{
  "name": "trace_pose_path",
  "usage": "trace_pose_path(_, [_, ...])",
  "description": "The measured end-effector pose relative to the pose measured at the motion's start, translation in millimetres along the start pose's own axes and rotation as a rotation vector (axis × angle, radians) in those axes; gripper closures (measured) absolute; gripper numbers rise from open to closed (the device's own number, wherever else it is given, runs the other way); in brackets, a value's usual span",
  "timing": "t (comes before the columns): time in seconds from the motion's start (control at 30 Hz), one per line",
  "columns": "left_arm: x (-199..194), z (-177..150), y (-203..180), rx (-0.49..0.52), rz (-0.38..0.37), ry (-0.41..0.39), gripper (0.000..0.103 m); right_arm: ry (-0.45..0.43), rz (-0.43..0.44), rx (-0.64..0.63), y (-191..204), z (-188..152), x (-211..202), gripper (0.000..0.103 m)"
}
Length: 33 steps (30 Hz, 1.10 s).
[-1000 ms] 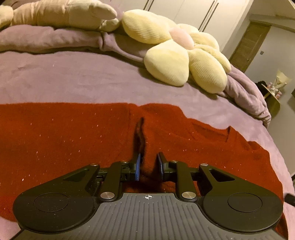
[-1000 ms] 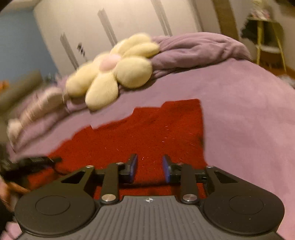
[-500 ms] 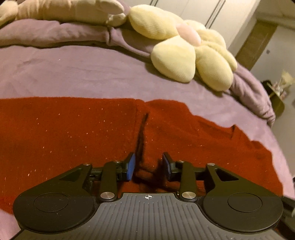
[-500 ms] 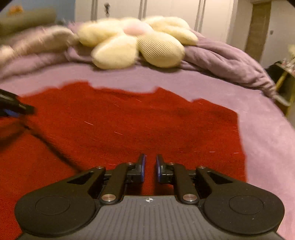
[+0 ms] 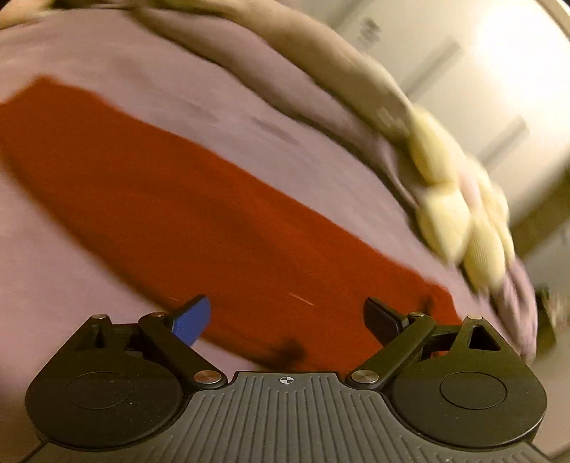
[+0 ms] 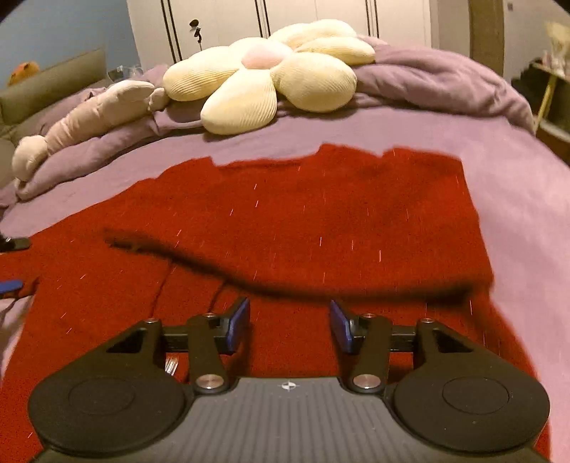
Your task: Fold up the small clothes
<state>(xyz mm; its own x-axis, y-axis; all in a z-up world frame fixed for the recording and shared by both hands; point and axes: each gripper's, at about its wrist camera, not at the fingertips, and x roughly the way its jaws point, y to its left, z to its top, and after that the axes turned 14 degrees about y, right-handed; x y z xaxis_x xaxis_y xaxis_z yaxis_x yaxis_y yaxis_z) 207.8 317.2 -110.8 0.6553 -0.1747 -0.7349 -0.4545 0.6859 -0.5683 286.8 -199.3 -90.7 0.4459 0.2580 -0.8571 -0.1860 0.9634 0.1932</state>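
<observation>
The dark red knitted garment point(image 6: 306, 220) lies spread flat on the mauve bedspread point(image 6: 516, 199), flecked with pale lint. In the right wrist view it fills the near and middle of the bed, its far edge notched and uneven, its right edge running straight toward the camera. A dark fold line point(image 6: 249, 270) crosses it from left to right, where 1 layer lies over another. In the left wrist view, which is tilted and blurred, the same garment point(image 5: 199, 220) shows as a long red band slanting from upper left to lower right across the bedspread point(image 5: 178, 89).

The right gripper point(image 6: 289, 326) hangs over the near part of the garment. Its jaws are opening, the 2 blue pads point(image 6: 238, 324) stand apart, and nothing is pinched between them; only flat cloth lies beneath. The left gripper point(image 5: 286, 318) is over the garment's near edge, its jaws opening and already spread wide, with nothing between them. Its tips also show at the left edge of the right wrist view.

Beyond the garment, a cream flower-shaped corduroy cushion with a pink centre point(image 6: 270, 74) rests on a bunched mauve duvet point(image 6: 438, 78). To its left lies a long pale beige plush toy point(image 6: 89, 114). White wardrobe doors point(image 6: 302, 17) stand behind.
</observation>
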Motion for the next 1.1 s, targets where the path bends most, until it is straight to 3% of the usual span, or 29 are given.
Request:
trace_pose_path(0.07, [-17, 9, 32, -0.106, 0.061, -0.04, 0.008, -0.01, -0.002, 0.005, 2, -17, -9, 0.054])
trace_pose_path(0.2, [-39, 29, 89, -0.279, 0.014, -0.135, 0.02, -0.014, -0.042, -0.01, 8, -32, -16, 0.054])
trace_pose_path(0.3, [-40, 45, 113, -0.375, 0.016, -0.173, 0.041, 0.01, -0.057, 0.011, 12, -33, -13, 0.054])
trace_pose_path(0.47, [-33, 64, 128, -0.386, 0.049, -0.167, 0.078, 0.019, -0.091, -0.003, 20, -36, -12, 0.054])
trace_pose_path(0.63, [-32, 67, 135, -0.349, 0.061, -0.161, 0.09, 0.03, -0.104, -0.003, 22, -34, -11, 0.054])
trace_pose_path(0.77, [-39, 66, 125, -0.273, 0.095, -0.174, 0.092, 0.032, -0.113, -0.005, 23, -34, -12, 0.054])
trace_pose_path(0.9, [-50, 68, 93, -0.124, 0.131, -0.2, 0.092, 0.029, -0.106, 0.01, 21, -34, -14, 0.054])
trace_pose_path(1.1, [-64, 66, 12, 0.104, 0.106, -0.213, 0.092, 0.005, -0.091, 0.037, 10, -37, -26, 0.054])
